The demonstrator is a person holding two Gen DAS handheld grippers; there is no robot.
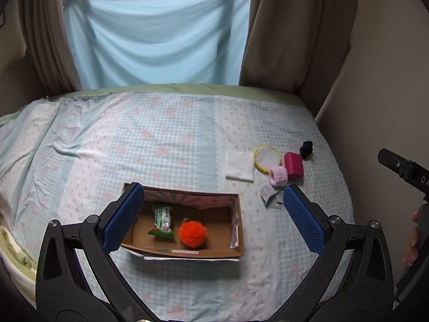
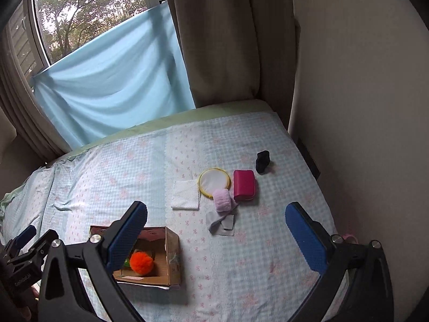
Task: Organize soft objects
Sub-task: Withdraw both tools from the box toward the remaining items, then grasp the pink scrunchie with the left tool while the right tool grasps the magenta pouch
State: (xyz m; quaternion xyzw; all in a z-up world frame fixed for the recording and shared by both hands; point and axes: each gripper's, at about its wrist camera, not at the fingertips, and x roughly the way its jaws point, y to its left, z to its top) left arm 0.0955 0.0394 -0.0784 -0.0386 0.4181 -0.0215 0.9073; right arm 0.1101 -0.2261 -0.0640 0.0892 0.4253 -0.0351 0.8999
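An open cardboard box (image 1: 237,230) (image 2: 173,252) lies on the bed and holds an orange pompom (image 1: 192,234) (image 2: 141,263) and a green snack packet (image 1: 162,221). To its right lie a white cloth (image 1: 239,168) (image 2: 185,194), a yellow-rimmed round pad (image 1: 266,159) (image 2: 213,181), a pink scrunchie (image 1: 278,176) (image 2: 222,200), a magenta pouch (image 1: 293,165) (image 2: 243,185), a grey cloth (image 1: 272,198) (image 2: 221,223) and a black sock (image 1: 306,149) (image 2: 262,161). My left gripper (image 1: 213,196) is open above the box. My right gripper (image 2: 216,210) is open above the grey cloth, empty.
The bed has a pale blue checked sheet (image 1: 161,139). A wall (image 2: 362,107) runs along its right edge. Brown curtains (image 1: 289,26) and a blue cloth (image 1: 155,35) hang behind it. The other gripper's body shows at the right edge of the left wrist view (image 1: 402,170).
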